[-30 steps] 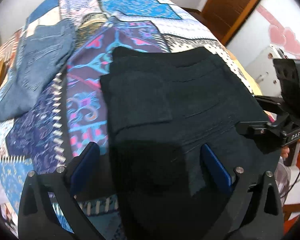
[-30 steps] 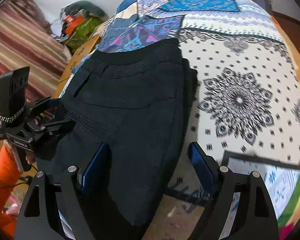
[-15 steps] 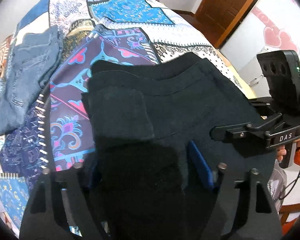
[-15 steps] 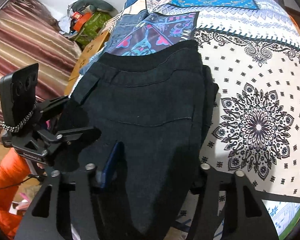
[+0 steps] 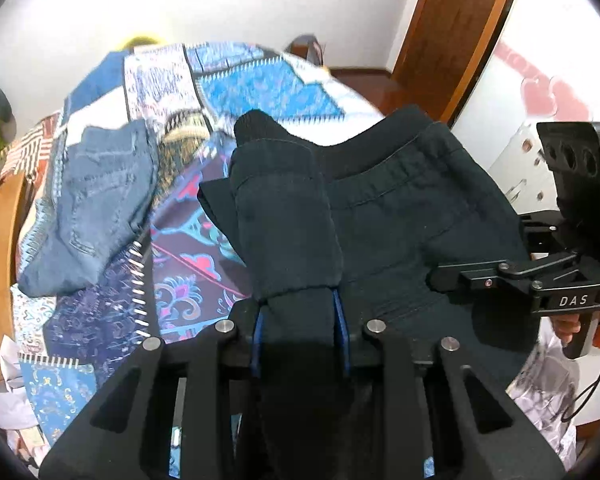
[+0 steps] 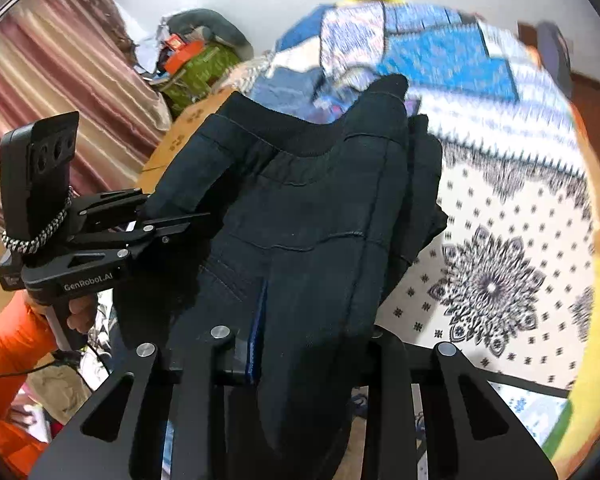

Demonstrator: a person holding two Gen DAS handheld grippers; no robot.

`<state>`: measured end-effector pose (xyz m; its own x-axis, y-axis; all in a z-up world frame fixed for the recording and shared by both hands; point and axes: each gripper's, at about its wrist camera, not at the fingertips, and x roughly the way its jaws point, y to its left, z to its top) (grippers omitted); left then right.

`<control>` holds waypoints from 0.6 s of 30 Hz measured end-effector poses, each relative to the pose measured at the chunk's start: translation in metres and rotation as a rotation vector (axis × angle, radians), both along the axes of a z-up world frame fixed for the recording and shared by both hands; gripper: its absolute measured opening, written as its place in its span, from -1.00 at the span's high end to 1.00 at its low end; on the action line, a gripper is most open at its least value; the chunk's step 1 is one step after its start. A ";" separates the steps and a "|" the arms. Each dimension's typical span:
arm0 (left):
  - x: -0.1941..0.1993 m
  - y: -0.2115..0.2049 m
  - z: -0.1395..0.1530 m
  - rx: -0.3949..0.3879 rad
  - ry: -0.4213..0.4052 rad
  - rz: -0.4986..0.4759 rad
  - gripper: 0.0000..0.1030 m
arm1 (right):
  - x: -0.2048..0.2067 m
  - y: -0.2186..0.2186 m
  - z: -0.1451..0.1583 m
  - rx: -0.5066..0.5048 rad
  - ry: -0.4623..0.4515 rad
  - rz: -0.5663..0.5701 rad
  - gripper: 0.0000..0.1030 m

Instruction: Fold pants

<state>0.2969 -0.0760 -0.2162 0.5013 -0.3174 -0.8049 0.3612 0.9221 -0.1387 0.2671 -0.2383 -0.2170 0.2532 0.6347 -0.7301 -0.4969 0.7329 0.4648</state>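
the bed (image 5: pixel 260 84) was covered by a patchwork quilt (image 5: pixel 188 280) of blue, purple and white printed panels. in the right wrist view the near right panel (image 6: pixel 500 264) was cream with black mandala and dot motifs. a pair of folded blue jeans (image 5: pixel 96 200) lay flat on the quilt's left side. the black pants (image 5: pixel 400 216) were to the right of the jeans, apart from them; the pictures did not show how much of them rested on the quilt.

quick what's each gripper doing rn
left gripper: closed on the black pants
right gripper: closed on the black pants
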 end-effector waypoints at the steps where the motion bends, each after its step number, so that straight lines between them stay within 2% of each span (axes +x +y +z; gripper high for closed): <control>1: -0.004 0.003 0.008 -0.007 -0.021 0.004 0.46 | 0.000 0.002 0.006 0.001 -0.014 0.001 0.51; 10: -0.028 0.042 0.088 -0.013 -0.260 0.082 0.46 | -0.006 0.023 0.076 0.057 -0.196 0.017 0.53; 14: -0.030 0.072 0.112 -0.010 -0.329 0.135 0.46 | 0.004 0.044 0.104 0.089 -0.261 0.040 0.53; 18: -0.017 0.106 0.125 -0.008 -0.350 0.201 0.46 | 0.020 0.074 0.121 0.116 -0.304 0.067 0.54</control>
<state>0.2794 0.0299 -0.0911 0.7974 -0.1905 -0.5727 0.2003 0.9786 -0.0466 0.2872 -0.1644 -0.0956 0.4035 0.7316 -0.5495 -0.6708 0.6450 0.3661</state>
